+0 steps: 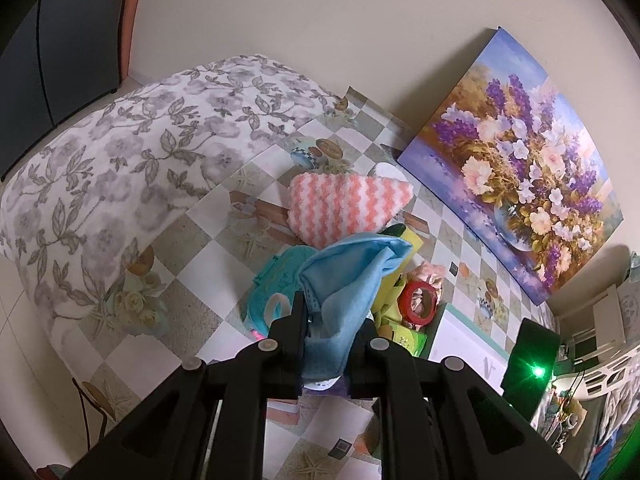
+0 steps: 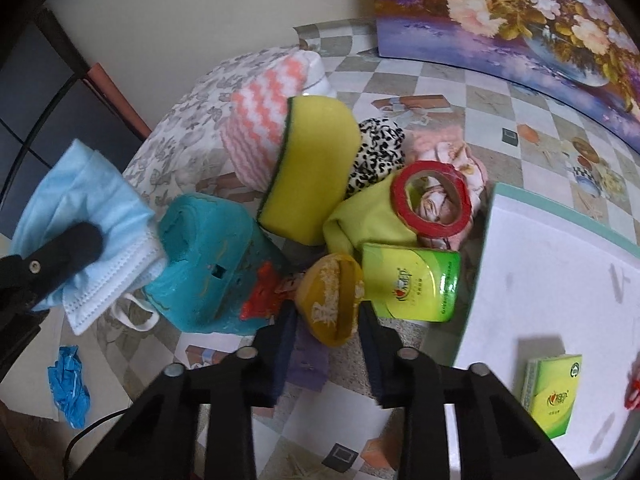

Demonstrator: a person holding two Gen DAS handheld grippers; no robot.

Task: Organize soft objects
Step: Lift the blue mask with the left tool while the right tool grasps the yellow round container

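Left gripper (image 1: 326, 320) clamps blue masks (image 1: 352, 276) — right gripper (image 2: 326, 312) pinches yellow pouch (image 2: 332, 300).

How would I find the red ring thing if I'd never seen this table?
Start at the big flower painting leaning on the wall, then look down the checkered tablecloth to the heap of soft things beside the white tray. The red tape roll lies on top of the yellow-green cloth. It is the only hollow ring, and pink fabric shows through its hole.

2 tissue packs (image 2: 412, 282), 1 yellow sponge (image 2: 312, 164), 1 tape roll (image 2: 434, 200).
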